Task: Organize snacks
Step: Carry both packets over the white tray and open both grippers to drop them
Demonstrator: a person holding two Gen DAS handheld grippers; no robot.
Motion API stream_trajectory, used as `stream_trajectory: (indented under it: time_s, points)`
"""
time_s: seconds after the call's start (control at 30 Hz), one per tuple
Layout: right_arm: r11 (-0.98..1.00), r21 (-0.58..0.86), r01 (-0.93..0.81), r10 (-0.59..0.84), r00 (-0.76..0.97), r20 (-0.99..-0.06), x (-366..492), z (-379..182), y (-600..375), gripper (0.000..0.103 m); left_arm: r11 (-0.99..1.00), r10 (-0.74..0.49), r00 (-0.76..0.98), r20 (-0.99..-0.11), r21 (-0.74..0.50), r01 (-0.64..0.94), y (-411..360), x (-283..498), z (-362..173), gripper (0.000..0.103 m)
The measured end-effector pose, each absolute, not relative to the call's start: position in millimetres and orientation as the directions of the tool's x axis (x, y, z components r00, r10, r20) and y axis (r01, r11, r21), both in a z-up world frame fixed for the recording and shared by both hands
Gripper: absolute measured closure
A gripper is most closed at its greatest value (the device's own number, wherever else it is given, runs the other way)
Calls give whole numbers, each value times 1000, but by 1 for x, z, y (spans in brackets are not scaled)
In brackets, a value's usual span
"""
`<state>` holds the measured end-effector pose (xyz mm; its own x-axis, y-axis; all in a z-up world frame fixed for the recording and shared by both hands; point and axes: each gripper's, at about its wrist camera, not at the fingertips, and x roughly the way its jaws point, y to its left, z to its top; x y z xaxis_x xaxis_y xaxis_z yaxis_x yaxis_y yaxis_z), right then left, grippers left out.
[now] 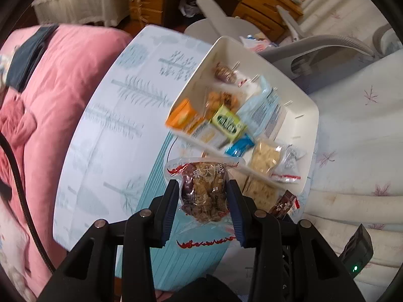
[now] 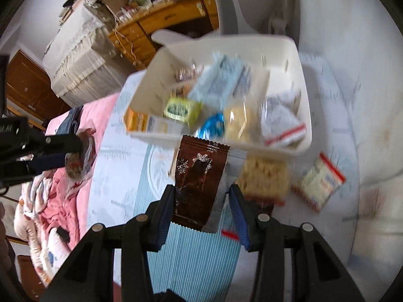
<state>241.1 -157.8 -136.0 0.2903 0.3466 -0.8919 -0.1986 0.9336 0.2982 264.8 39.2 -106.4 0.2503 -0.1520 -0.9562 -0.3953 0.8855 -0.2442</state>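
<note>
My left gripper [image 1: 203, 188] is shut on a clear packet of date-and-walnut snack [image 1: 205, 196], held in the air in front of a white divided bin [image 1: 306, 105]. The bin holds an orange box [image 1: 182, 117], a green packet [image 1: 228, 123], a blue candy [image 1: 239, 146] and a cracker packet [image 1: 265, 158]. My right gripper [image 2: 201, 195] is shut on a brown snowflake-print packet [image 2: 199, 183], held just before the bin [image 2: 303, 95]. The left gripper [image 2: 63, 156] with its packet [image 2: 80, 156] shows at the left of the right wrist view.
The bin sits on a light blue patterned cloth [image 1: 105, 130]. A cracker packet [image 2: 263, 178] and a red-edged packet [image 2: 318, 182] lie outside the bin. A pink quilt [image 1: 42, 115] lies left. A grey chair [image 1: 327, 47] and a wooden desk [image 2: 161, 17] stand behind.
</note>
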Motion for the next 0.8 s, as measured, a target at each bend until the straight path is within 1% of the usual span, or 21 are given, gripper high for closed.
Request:
stream_trajectory:
  time_s: [0.07, 0.17, 0.23, 0.3, 0.43, 0.53, 0.57, 0.7, 0.8]
  points:
    - [938, 285, -197, 337, 330, -882, 248, -141, -154, 59, 896, -162, 267, -950, -255, -365, 40, 278, -105, 65]
    - [942, 277, -187, 330, 380, -864, 259, -141, -147, 59, 905, -207, 306, -929, -301, -300, 39, 296, -104, 75]
    - [947, 266, -179, 317, 412, -854, 264, -142, -146, 59, 904, -239, 326, -915, -332, -270, 39, 305, -104, 76]
    - [950, 262, -170, 311, 446, -839, 269, -142, -146, 59, 910, -262, 350, -899, -351, -221, 38, 318, -107, 85]
    - [955, 256, -149, 296, 481, -825, 279, -146, -144, 59, 901, -305, 330, -894, -383, -204, 39, 337, -122, 86]
    - [960, 248, -132, 281, 489, -826, 287, -151, -143, 59, 900, -314, 305, -899, -384, -206, 41, 343, -134, 86]
    - [960, 250, -127, 280, 490, -826, 289, -153, -143, 57, 899, -319, 295, -901, -386, -206, 41, 345, -138, 86]
    - [960, 262, -105, 279, 481, -831, 296, -160, -144, 55, 901, -329, 286, -900, -390, -191, 44, 346, -145, 86]
    - [961, 263, -83, 270, 475, -837, 297, -163, -145, 44, 901, -338, 288, -896, -396, -175, 44, 345, -145, 86]
